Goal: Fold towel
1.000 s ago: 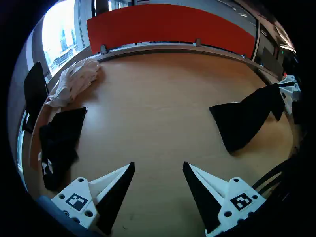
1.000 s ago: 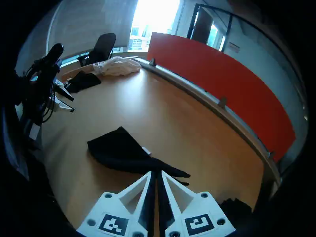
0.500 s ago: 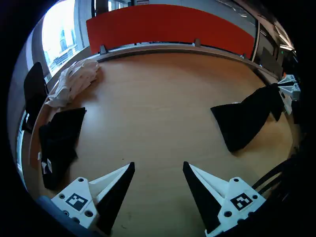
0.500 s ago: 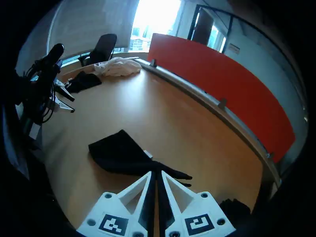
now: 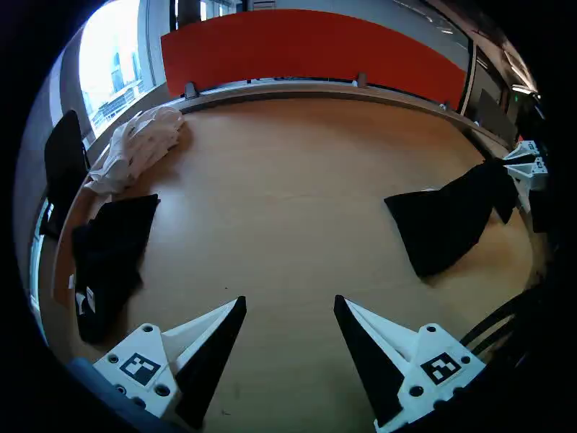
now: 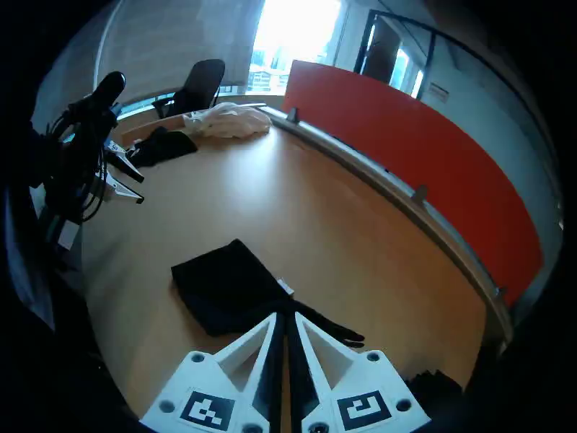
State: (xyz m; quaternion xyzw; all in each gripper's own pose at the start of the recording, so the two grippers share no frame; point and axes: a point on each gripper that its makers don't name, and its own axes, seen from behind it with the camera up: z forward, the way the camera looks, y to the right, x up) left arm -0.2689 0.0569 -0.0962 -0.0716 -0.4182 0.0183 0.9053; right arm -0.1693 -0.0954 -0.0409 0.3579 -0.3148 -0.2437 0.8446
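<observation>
Light wood forms the table [image 5: 288, 180], which is bordered at its far edge by a red partition [image 5: 310, 47], with bright windows [image 5: 108, 68] behind.

In the left gripper view, the left gripper [image 5: 288, 339] is seen with its jaws spread wide apart and nothing between them, poised above bare tabletop. A black towel [image 5: 443, 224] is spread on the table well to its right. One end of the towel is drawn up off the surface to the right gripper [image 5: 521, 162], seen at the far right edge.

In the right gripper view, the right gripper [image 6: 286, 339] is seen pressed closed, with only a thin slit between its fingers and the narrow end of the black towel [image 6: 227, 285] pinched there. The rest of the towel lies bunched on the table just ahead of the fingertips.

A crumpled white cloth [image 5: 141, 141] lies near the far left corner of the table. A black garment [image 5: 108, 252] lies just beside it along the left edge. An office chair [image 5: 61, 166] stands beyond that edge.
</observation>
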